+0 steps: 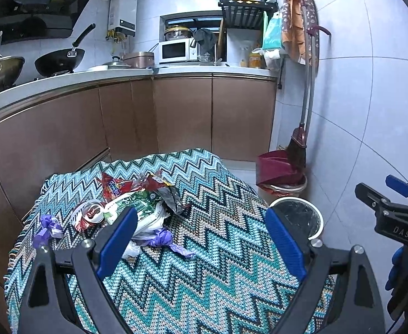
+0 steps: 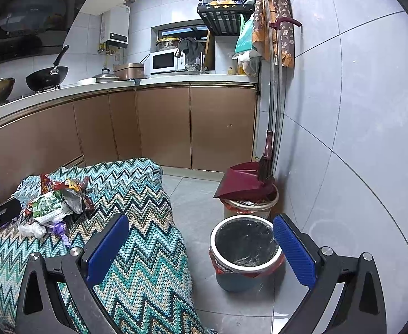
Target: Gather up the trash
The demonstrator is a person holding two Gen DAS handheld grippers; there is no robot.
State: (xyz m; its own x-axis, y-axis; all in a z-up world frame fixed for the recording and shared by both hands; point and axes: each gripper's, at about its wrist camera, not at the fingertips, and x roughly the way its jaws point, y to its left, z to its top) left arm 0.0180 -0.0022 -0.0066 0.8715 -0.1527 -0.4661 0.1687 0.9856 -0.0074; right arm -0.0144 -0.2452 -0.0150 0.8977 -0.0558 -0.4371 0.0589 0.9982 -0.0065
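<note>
place: home kitchen | evidence: wok (image 1: 59,59) on stove, microwave (image 1: 176,50), brown cabinets (image 2: 165,125), tiled walls

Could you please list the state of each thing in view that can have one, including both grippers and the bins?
Left gripper: open, empty, above the table.
Right gripper: open, empty.
Trash pile: uncollected on the zigzag cloth.
Crushed can: lying on its side.
Lined bin: open, looks almost empty.
Far bin: dustpan resting on it.
</note>
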